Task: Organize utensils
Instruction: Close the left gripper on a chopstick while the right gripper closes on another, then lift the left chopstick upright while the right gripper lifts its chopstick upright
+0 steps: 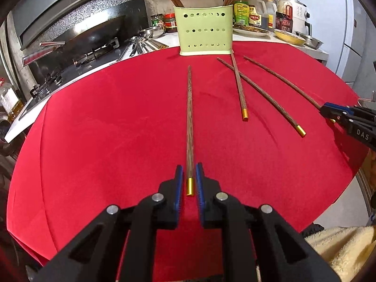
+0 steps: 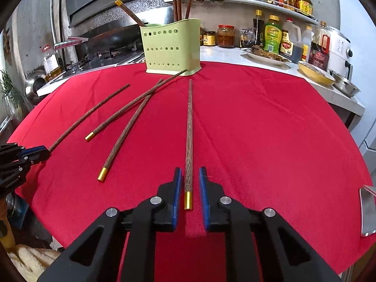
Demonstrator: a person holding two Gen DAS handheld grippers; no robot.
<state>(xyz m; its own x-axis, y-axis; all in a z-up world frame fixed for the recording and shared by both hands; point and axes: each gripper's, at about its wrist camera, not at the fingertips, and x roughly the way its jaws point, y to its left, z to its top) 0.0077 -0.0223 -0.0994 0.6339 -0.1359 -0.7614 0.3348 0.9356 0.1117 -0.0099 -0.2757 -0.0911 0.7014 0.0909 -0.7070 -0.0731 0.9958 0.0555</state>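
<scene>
We are closing left tongs (image 1: 189, 166) narrow on gold end of left-hand chopstick (image 1: 189, 117). Right tongs (image 2: 190, 169) likewise narrow, gripping right-hand chopstick (image 2: 189, 129). Both sticks are pointing 12 o'clock. Crossed pair (image 1: 239, 89) is lying loose on red cloth (image 1: 105, 129) at 1 o'clock. Green holder (image 1: 204, 33) at 12 o'clock is already keeping several. We are judging four left.

Four dark wooden chopsticks (image 2: 189, 136) with gold caps lie on the red desk (image 2: 270, 141), tips toward twelve o'clock. Two cross at eleven o'clock. A green perforated holder (image 2: 172, 47) stands upright at twelve, with more chopsticks inside.
</scene>
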